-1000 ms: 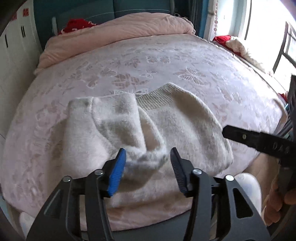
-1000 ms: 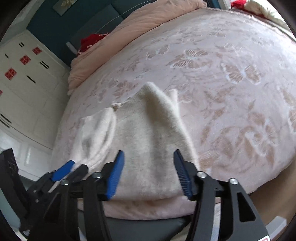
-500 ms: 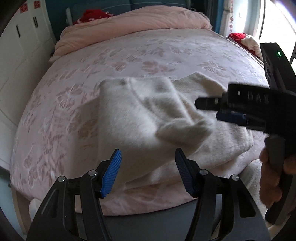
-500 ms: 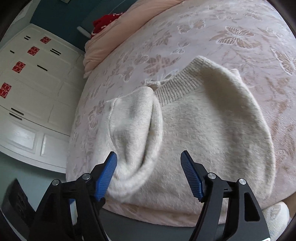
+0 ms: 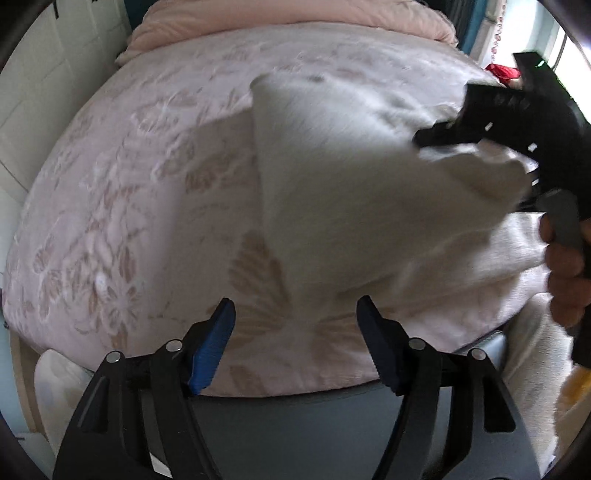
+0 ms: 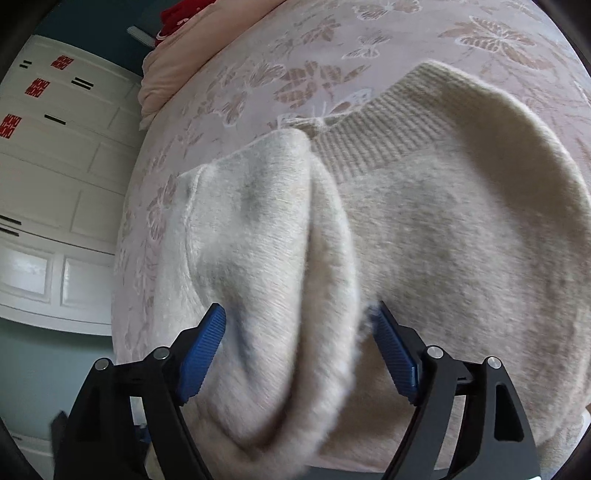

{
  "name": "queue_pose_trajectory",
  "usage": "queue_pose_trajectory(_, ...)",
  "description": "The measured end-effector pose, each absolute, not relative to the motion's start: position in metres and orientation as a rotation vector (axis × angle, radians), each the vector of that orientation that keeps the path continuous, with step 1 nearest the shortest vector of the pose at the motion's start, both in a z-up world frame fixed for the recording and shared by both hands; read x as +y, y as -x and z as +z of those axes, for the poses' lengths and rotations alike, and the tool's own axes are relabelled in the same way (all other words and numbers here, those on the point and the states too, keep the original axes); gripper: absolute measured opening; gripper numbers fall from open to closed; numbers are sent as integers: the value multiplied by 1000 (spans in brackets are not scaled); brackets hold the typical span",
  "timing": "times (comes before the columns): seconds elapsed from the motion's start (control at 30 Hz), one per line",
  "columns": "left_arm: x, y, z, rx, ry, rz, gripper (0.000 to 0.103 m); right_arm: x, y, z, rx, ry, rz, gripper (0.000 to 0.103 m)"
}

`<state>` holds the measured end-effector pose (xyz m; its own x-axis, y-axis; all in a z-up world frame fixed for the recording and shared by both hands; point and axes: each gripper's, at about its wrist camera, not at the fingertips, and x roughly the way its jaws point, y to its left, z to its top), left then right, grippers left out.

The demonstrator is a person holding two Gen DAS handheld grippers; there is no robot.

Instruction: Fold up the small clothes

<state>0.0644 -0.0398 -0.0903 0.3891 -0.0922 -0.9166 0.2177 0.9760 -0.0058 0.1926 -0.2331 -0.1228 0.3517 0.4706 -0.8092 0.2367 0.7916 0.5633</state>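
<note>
A small cream fuzzy sweater point(image 6: 461, 236) lies on the pink floral bedspread point(image 5: 129, 206), its ribbed collar point(image 6: 373, 122) pointing away. Its left sleeve point(image 6: 266, 258) is folded over the body. My right gripper point(image 6: 299, 343) is open with the sleeve's cuff end lying between its blue pads, not pinched. In the left wrist view the right gripper point(image 5: 491, 122) sits over the sweater point(image 5: 351, 192) at the right. My left gripper point(image 5: 295, 339) is open and empty over the bedspread near the front edge, left of the sweater.
A pink duvet point(image 5: 295, 22) is bunched at the head of the bed. White cabinet doors point(image 6: 48, 192) stand to the left. A red cloth point(image 6: 181, 11) lies by the duvet. The bed's front edge point(image 5: 295, 391) is just beyond the left fingertips.
My left gripper let go of the sleeve and drew back left, off the sweater. My right gripper moved in over the folded sleeve, whose cuff now sits between its open pads.
</note>
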Motion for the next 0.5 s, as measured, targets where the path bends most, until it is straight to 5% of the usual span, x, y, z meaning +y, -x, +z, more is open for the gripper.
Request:
queue_pose_trajectory(0.03, -37, -67, -94, 1161, -117, -199, 52, -230, -197, -121, 1219, -676, 176, 40)
queue_pose_trajectory(0.1, -29, -72, -96, 1173, -49, -229, 36, -221, -201, -113, 1205, -666, 204, 15)
queue_pose_trajectory(0.17, -28, -75, -91, 1175, 11, -272, 13, -219, -199, -95, 1144, -657, 231, 14)
queue_pose_trajectory(0.2, -31, -75, -86, 1165, 8, -285, 11, -219, -197, -79, 1094, -644, 253, 13)
queue_pose_trajectory(0.37, -56, -65, -54, 1090, 0, -408, 15, -264, -156, 12, 803, -605, 280, 13)
queue_pose_trajectory(0.5, -84, -59, -53, 1094, -53, -453, 18, -330, -135, -33, 878, -553, 104, 16)
